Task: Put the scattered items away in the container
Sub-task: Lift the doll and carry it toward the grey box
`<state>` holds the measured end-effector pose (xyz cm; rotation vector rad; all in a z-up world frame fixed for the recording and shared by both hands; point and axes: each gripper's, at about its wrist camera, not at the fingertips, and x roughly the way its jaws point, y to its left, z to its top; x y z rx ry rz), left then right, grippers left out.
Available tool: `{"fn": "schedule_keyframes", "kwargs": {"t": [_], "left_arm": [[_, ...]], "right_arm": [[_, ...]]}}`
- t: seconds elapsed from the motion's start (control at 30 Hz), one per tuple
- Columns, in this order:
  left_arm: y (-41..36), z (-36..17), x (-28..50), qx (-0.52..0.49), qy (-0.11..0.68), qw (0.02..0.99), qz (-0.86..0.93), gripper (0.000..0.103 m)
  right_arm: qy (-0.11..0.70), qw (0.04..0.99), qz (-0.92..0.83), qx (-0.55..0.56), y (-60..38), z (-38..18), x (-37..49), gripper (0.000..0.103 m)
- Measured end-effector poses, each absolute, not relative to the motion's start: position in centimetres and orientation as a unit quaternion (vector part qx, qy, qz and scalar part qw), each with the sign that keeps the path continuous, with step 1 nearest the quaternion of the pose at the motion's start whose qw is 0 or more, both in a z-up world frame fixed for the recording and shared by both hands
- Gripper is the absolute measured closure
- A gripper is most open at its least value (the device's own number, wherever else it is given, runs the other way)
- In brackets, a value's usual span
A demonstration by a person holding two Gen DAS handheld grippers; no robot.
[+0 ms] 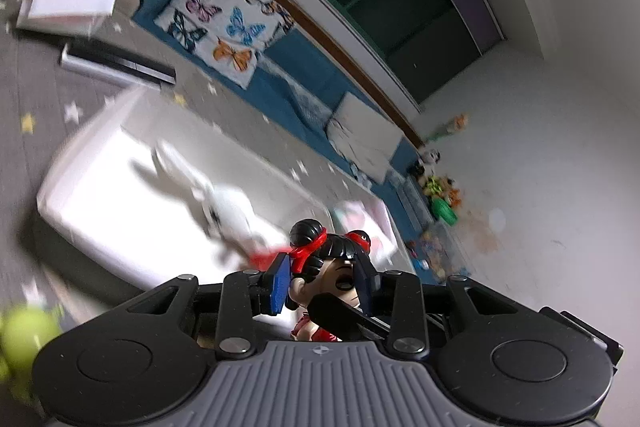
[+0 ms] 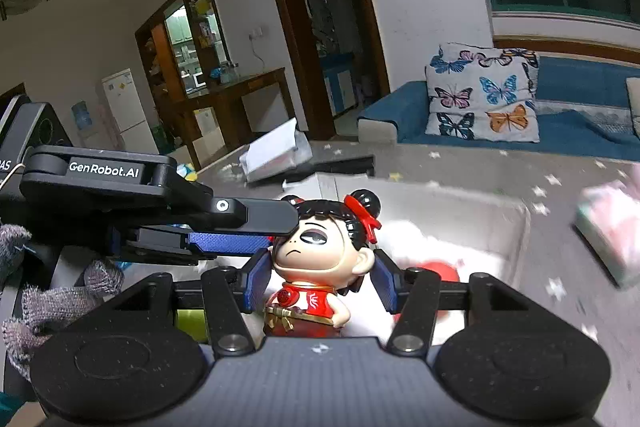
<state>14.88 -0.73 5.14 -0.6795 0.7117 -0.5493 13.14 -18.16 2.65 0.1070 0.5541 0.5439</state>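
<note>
Star-patterned grey mat bears white container, probably box.

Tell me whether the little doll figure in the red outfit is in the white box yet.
Not yet. The black-haired doll figure in red is held upright between both hand-held grippers, above the white box.

Figurine before the container, sofa behind.

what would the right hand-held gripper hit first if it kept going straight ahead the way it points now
Probably the white open-topped container: it lies directly beyond the right hand-held gripper and the red-clothed, black-haired figurine between its blue pads. Depth is unclear; the gripper might pass over the near rim and meet the white and red items inside.
</note>
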Motion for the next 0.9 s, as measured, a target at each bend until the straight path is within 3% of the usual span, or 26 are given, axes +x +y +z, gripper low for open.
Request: {"fn": "schedule_keyframes", "kwargs": {"t": [0.53, 0.9], "left_arm": [[0.5, -0.8, 24.6, -0.335, 0.401, 0.827, -0.209, 0.067], [0.1, -2.1, 25.0, -0.325, 0.417, 0.825, -0.199, 0.067]], "right_arm": [[0.364, 0.898, 0.244, 0.036, -15.1, -2.5, 24.6, 0.049], [0.386, 0.893, 0.232, -0.020, -13.1, -3.5, 25.5, 0.067]]}}
